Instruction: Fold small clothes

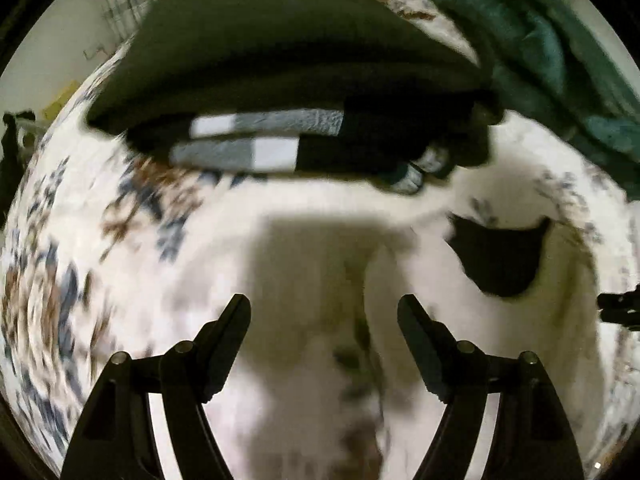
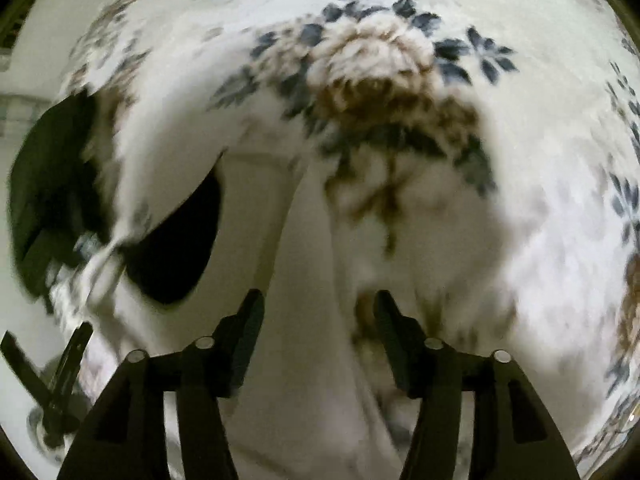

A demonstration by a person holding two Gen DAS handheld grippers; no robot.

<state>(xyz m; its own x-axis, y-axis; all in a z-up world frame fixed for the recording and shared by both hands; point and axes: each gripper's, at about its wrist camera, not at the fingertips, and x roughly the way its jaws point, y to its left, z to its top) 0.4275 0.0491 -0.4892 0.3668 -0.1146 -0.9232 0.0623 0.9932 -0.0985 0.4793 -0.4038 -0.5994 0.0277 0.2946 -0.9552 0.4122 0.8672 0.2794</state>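
A white garment [image 1: 432, 280] lies flat on the floral bedspread [image 1: 80, 260], with a dark opening [image 1: 500, 260] at its right. My left gripper [image 1: 324, 320] is open and empty above it. In the right wrist view the same white garment [image 2: 288, 320] lies below my right gripper [image 2: 318, 312], which is open and empty; its dark opening [image 2: 180, 240] is to the left. The view is blurred. A stack of folded dark clothes [image 1: 280, 80] with grey and white striped pieces [image 1: 260, 140] lies beyond.
A crumpled teal cloth [image 1: 560, 60] lies at the far right of the bed. The other gripper's tip [image 1: 620, 308] shows at the right edge. The left gripper [image 2: 52, 380] shows low on the left. A dark cloth pile [image 2: 48, 180] lies left.
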